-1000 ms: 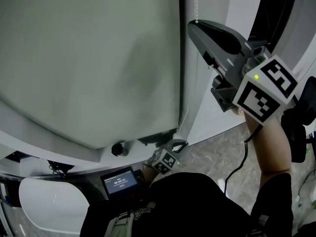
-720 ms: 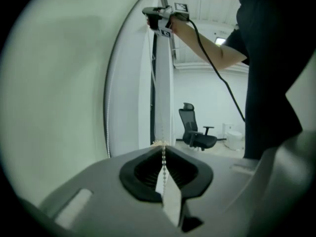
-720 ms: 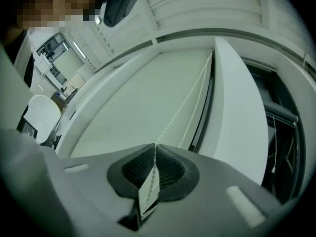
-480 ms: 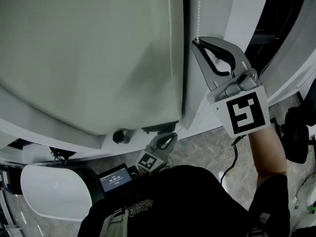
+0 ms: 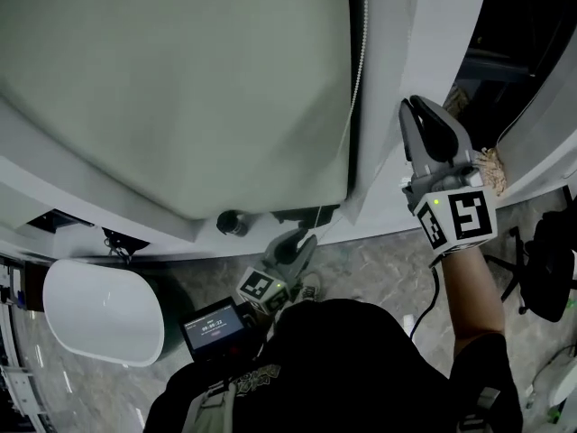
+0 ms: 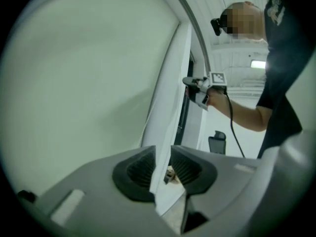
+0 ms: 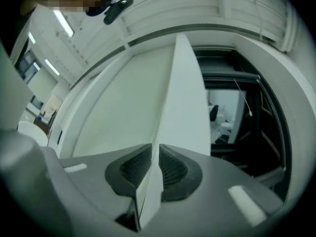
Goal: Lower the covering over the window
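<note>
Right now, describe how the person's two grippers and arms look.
Both the left gripper and right gripper are grey plastic with tapered jaws and dark ribbed pads. Each carries a white marker cube with black square patterns. A black cable trails from the right one. The person wears a black short sleeve.

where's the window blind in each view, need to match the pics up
Head view: the blind fills the upper left.
Left gripper view: the blind fills the left half.
Right gripper view: the blind is a pale band left of centre.
Shared landmark: the white frame post along its right edge.
</note>
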{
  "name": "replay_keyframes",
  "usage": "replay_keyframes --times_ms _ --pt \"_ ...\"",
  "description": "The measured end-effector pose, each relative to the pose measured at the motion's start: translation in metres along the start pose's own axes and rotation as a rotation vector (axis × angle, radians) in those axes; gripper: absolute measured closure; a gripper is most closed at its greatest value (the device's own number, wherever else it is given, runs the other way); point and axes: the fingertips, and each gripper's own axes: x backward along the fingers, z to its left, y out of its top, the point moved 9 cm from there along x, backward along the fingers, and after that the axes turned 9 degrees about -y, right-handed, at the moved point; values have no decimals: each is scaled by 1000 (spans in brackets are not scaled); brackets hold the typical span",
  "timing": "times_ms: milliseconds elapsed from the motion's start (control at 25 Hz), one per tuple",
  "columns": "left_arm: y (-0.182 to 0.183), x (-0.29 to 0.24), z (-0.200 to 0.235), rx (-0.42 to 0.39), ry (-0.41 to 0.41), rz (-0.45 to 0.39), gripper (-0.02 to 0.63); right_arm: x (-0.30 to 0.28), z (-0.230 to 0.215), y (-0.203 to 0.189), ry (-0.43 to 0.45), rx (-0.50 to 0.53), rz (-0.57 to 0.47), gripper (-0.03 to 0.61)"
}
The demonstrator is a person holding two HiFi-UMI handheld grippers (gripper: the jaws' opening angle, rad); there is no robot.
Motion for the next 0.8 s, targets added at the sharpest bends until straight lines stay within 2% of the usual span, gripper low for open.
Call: replay_keyframes --times_ms 120,200,240,320,400,440,520,600,800 --pt "-2 19 -13 -34 65 7 529 56 -11 -50 -91 -203 40 538" --pt "-1 32 -21 -49 109 -11 543 93 -4 -86 -106 -319 94 559" --pt "0 40 -27 -53 134 -18 565 109 6 -103 -69 -379 144 571" --pt "-1 56 -44 -35 178 -14 582 135 35 -135 77 -535 282 571" --pt "-5 65 -64 39 171 15 612 152 64 -163 202 -773 428 571" --pt "-8 65 -73 96 135 38 612 158 79 -175 241 -906 493 571" --pt "-19 61 -91 207 4 71 612 170 108 -192 307 -1116 584 571" --pt "-27 57 -108 265 -101 79 612 177 136 -192 397 -1187 624 571" --pt "-20 77 -130 250 -149 61 612 188 195 -158 597 -1083 587 571"
